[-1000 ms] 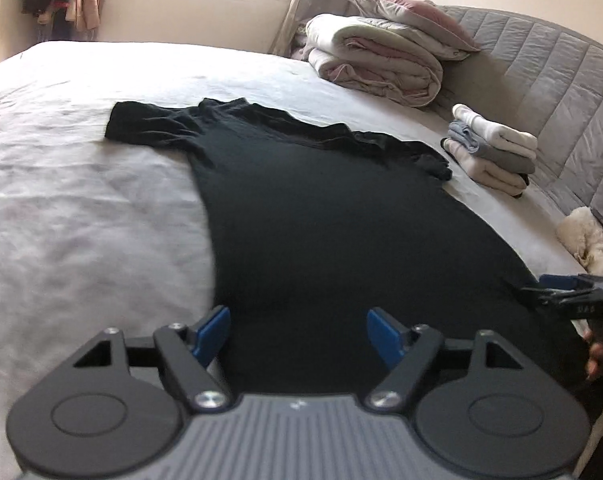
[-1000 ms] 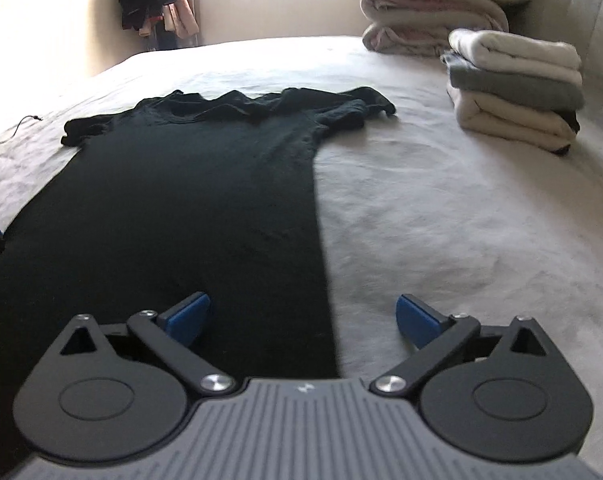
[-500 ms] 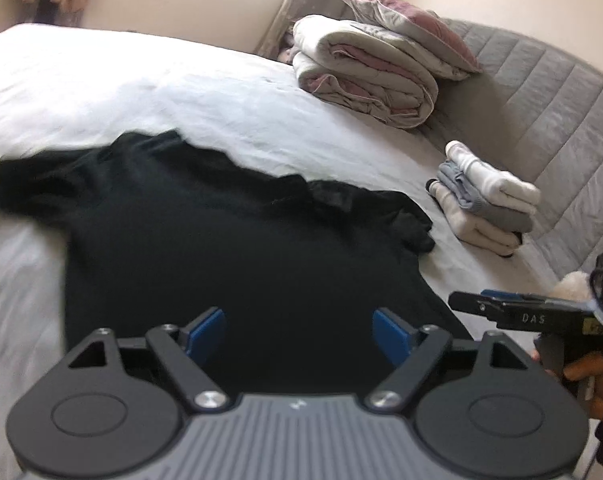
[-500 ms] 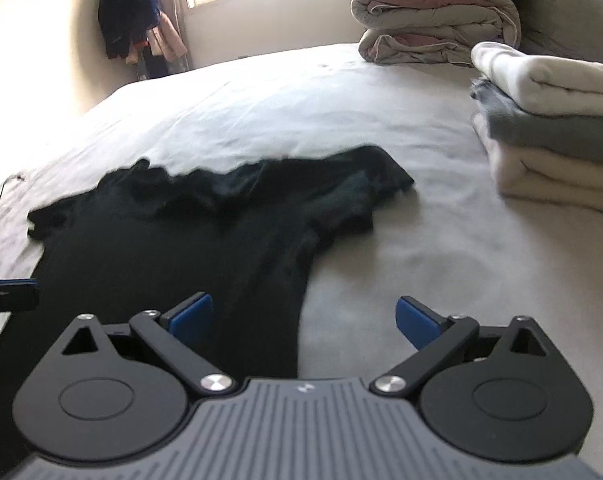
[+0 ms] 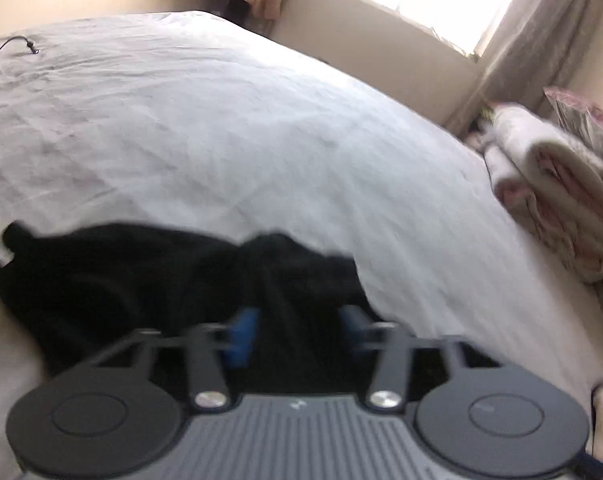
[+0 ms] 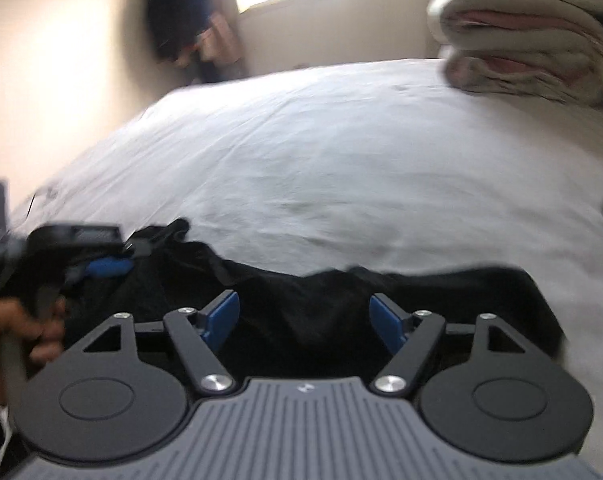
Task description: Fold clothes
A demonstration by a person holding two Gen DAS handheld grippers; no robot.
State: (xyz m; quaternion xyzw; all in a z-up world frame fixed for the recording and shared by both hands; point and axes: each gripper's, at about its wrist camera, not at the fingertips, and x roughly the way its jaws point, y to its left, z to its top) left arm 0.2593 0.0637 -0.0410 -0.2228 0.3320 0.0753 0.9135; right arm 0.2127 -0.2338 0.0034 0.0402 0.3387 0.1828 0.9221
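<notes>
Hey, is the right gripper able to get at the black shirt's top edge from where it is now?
Probably yes: the right gripper sits over the black shirt, jaws apart, nothing between them and the cloth.

Black shirt: soft matt cloth. Bed sheet: white, finely creased fabric. Right gripper: matt black plastic, blue pads.

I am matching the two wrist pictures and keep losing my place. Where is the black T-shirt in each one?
Left wrist view: the black T-shirt lies bunched across the lower left, running down between the fingers of that claw.
Right wrist view: it stretches across the lower middle, just ahead of the fingers.
Shared landmark: the rolled pale duvet, at the right edge in the left wrist view and at the top right in the right wrist view.
</notes>
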